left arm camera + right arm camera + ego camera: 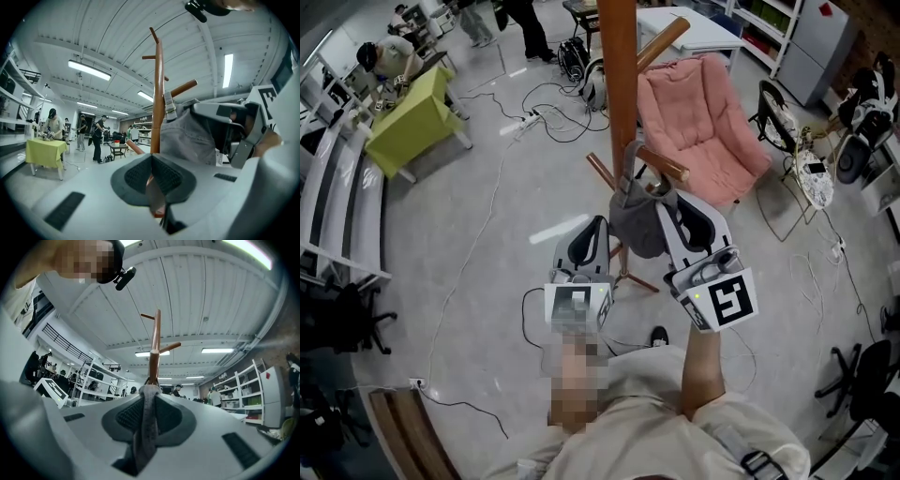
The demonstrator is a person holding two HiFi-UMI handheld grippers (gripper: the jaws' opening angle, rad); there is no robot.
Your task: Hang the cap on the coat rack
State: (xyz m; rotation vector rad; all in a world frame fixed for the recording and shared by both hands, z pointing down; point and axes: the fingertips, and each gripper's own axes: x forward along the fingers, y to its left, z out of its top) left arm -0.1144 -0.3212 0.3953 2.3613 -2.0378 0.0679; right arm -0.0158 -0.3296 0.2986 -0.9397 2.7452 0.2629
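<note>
cap [636,223], grey, is hanging low on the rack [619,84], right against the wooden pole [158,93]. its back strap [169,107] is reaching up beside the pole, just under a peg [664,163] that is sticking out to the right. whether the strap is looping over that peg is not showing clearly.

right gripper [680,206] is reaching in from the near right and is touching the cap's right side. in the right gripper view its jaws are standing a little apart, and a grey fold of the cap is running down between the pads. a dark gap is showing beside the fold lower down, so the pads are not looking clamped on it.

left gripper [596,225] is hovering just left of the cap, pointing up towards the pole and staying clear of the cloth. in the left gripper view its jaws are standing only a slit apart and are holding nothing; blurred brown wood is showing through the slit.

a pink chair [703,122] is sitting just right of the rack, on the far side. a green table [412,122] is standing far left, with people [389,56] working beside it. cables [539,108] are trailing across the grey floor [469,244] between them.
</note>
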